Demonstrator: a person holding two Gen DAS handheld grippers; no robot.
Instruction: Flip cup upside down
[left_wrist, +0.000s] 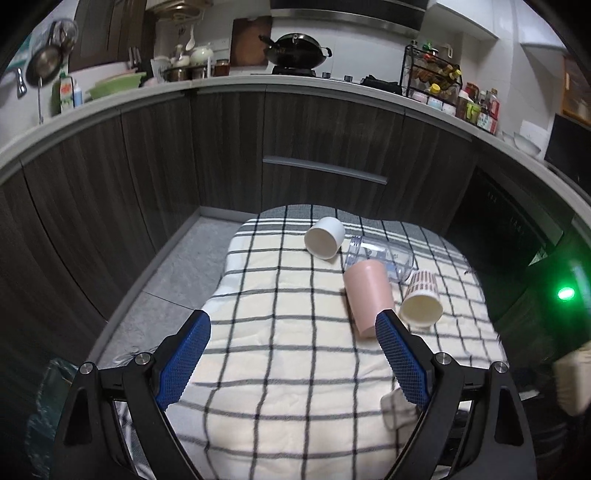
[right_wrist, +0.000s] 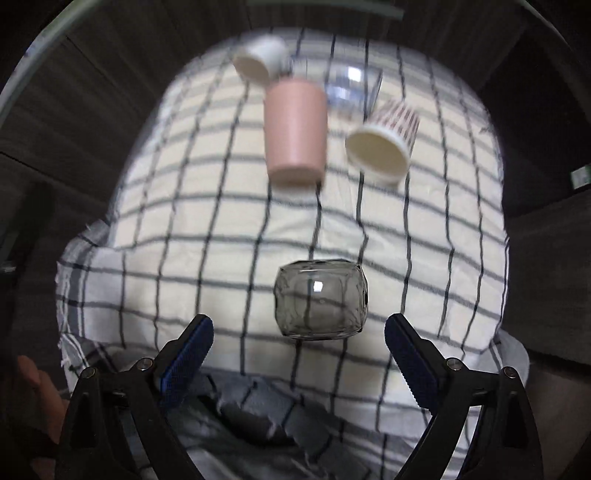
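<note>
Several cups lie on a checked cloth. A pink cup lies on its side, also in the right wrist view. A white cup lies with its mouth toward me. A striped paper cup and a clear plastic cup lie on their sides. A smoky glass cup stands on the cloth just ahead of my right gripper, which is open and empty. My left gripper is open and empty, its right finger near the pink cup.
The cloth covers a small table in front of dark wooden kitchen cabinets. A grey floor lies to the left. A countertop with a wok and bottles runs behind.
</note>
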